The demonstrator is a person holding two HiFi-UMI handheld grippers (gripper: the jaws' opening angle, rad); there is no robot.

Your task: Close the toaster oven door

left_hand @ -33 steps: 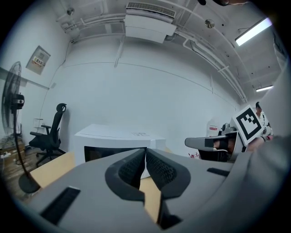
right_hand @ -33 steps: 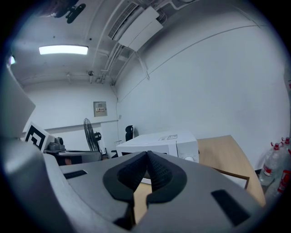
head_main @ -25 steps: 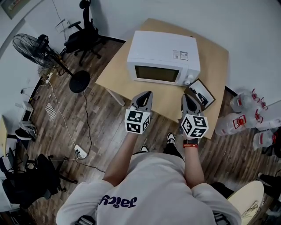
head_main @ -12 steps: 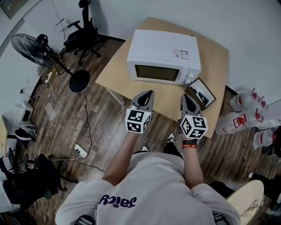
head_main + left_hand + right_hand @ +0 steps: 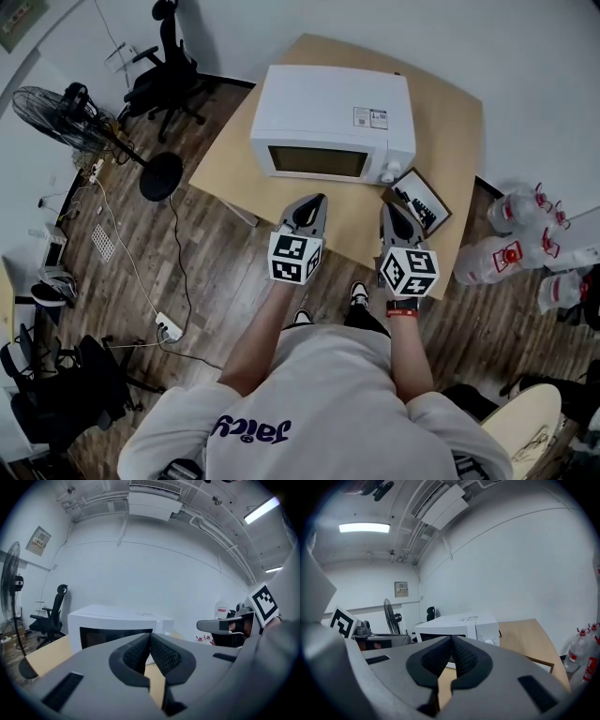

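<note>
A white toaster oven [image 5: 330, 120] stands on a light wooden table [image 5: 450, 141], its dark-windowed door flat against the front, knobs at its right end. It also shows ahead of both jaws: the oven [image 5: 117, 627] in the left gripper view and the oven [image 5: 459, 625] in the right gripper view. My left gripper [image 5: 310, 208] hangs over the table's near edge, short of the oven's front, shut with nothing between its pads. My right gripper [image 5: 390, 214] hovers beside it, a little right, also shut and empty. Neither touches the oven.
A small framed dark object [image 5: 422, 199] lies on the table right of the oven. On the wood floor are a standing fan [image 5: 75, 117], an office chair [image 5: 164, 75], a power strip [image 5: 169, 328] with cables at left, and water bottles [image 5: 525, 234] at right.
The head view has shifted so the oven and table sit slightly further left and up. Both grippers stay shut, in nearly the same spot at the table's near edge.
</note>
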